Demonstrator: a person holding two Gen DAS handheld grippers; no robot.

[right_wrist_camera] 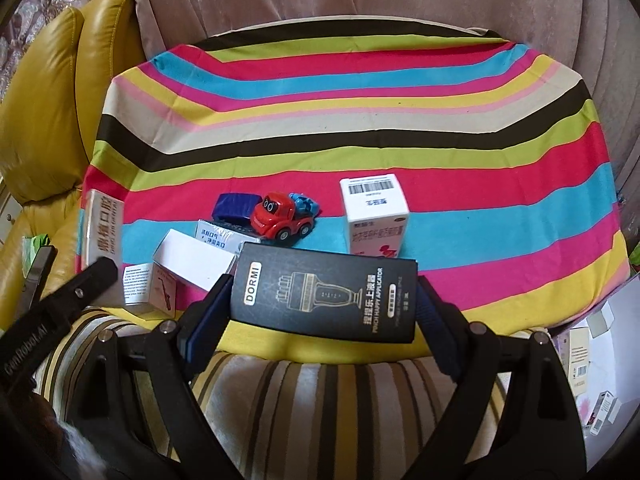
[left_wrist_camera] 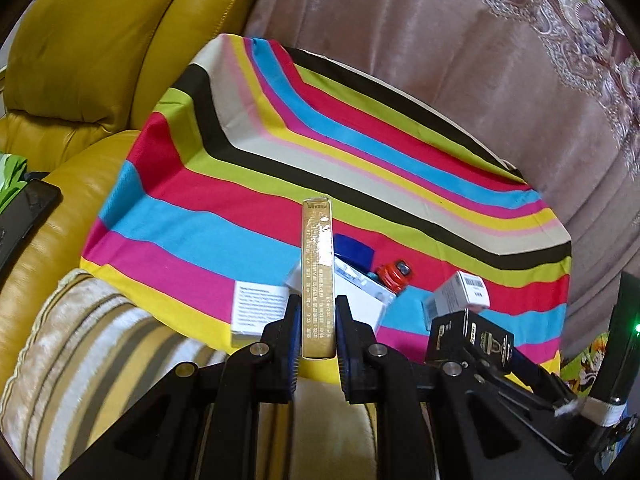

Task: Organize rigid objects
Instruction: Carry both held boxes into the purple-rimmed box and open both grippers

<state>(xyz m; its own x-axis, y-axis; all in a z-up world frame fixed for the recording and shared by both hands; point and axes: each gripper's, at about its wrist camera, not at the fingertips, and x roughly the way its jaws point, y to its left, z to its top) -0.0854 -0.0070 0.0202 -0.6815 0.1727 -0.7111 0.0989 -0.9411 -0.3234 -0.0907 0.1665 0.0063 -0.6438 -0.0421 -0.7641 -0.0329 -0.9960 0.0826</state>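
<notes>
My left gripper [left_wrist_camera: 317, 312] is shut on a thin gold box [left_wrist_camera: 318, 264], held edge-on above the near edge of the striped cloth [left_wrist_camera: 280, 160]; the box also shows at the left of the right wrist view [right_wrist_camera: 102, 232]. My right gripper [right_wrist_camera: 324, 300] is shut on a black DORMI box [right_wrist_camera: 324, 292], held flat over the cloth's near edge; it also shows in the left wrist view [left_wrist_camera: 476, 338]. On the cloth lie a red toy truck [right_wrist_camera: 282, 216], a blue block [right_wrist_camera: 236, 205], a white barcode box [right_wrist_camera: 376, 216], a white open box [right_wrist_camera: 196, 260] and a small saxophone-print box [right_wrist_camera: 150, 286].
The striped cloth [right_wrist_camera: 360, 120] covers a seat between a yellow leather armchair [left_wrist_camera: 100, 60] and pink drapery [left_wrist_camera: 480, 40]. A striped cushion [right_wrist_camera: 340, 400] lies below the grippers. A phone [left_wrist_camera: 24, 216] rests on the armrest. More boxes [right_wrist_camera: 588, 360] sit at the right.
</notes>
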